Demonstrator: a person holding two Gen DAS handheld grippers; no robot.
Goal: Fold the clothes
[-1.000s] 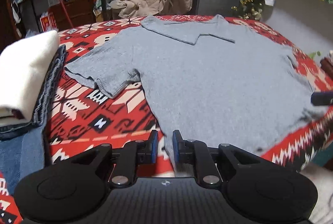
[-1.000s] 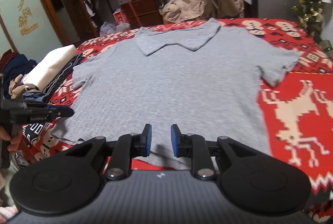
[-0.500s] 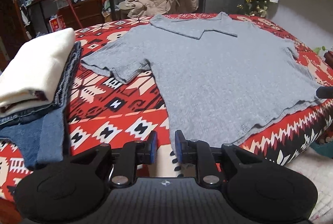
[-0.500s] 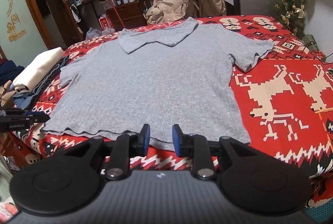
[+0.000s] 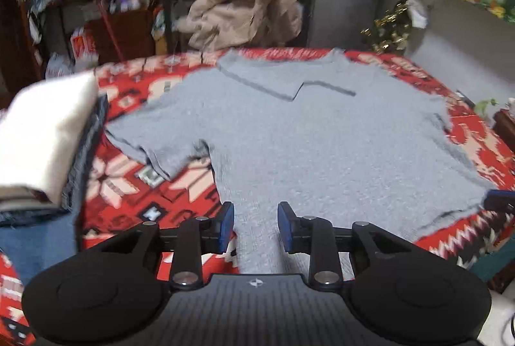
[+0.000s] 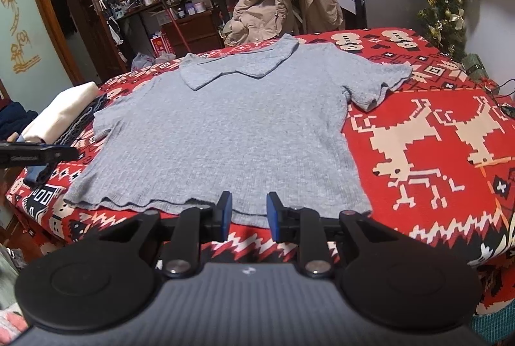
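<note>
While folded clothes [image 5: 48, 133] sit stacked at the bed's [image 6: 434, 133] left, the grey shirt [image 6: 225, 133] lies flat, unfolded; left gripper [image 5: 256, 227], jaws just widening, and right gripper [image 6: 246, 212] hover spread, empty, at its hem.

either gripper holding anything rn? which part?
Nothing held. Left gripper and right gripper both open near the grey shirt's bottom hem; left's jaws just opened wider.
</note>
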